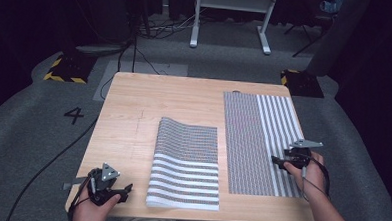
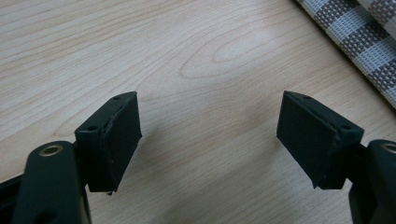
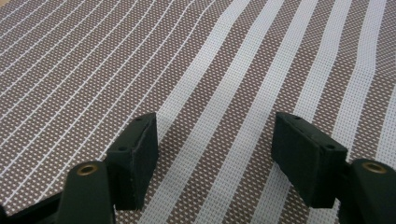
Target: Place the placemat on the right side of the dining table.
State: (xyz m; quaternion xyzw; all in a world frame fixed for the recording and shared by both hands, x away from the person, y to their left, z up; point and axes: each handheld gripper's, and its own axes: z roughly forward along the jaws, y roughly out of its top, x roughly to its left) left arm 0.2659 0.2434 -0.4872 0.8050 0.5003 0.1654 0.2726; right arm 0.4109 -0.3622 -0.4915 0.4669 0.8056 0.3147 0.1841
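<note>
A flat striped woven mat (image 1: pixel 260 143) lies on the right side of the wooden table (image 1: pixel 134 113). A second striped mat (image 1: pixel 185 162), folded over on itself, lies in the middle near the front edge. My right gripper (image 1: pixel 277 161) hovers over the flat mat's right part, jaws open, nothing between them; in the right gripper view the brown-and-white weave (image 3: pixel 224 70) lies just under the open gripper (image 3: pixel 215 154). My left gripper (image 1: pixel 126 191) rests at the front left corner, open over bare wood (image 2: pixel 205 60). An edge of the folded mat (image 2: pixel 364 42) shows in the left gripper view.
Cables trail from both grippers. Beyond the table stand a white desk frame (image 1: pixel 233 22), floor cables and yellow-black marked bases (image 1: pixel 65 70). The number 4 (image 1: pixel 73 115) is marked on the grey floor at the left.
</note>
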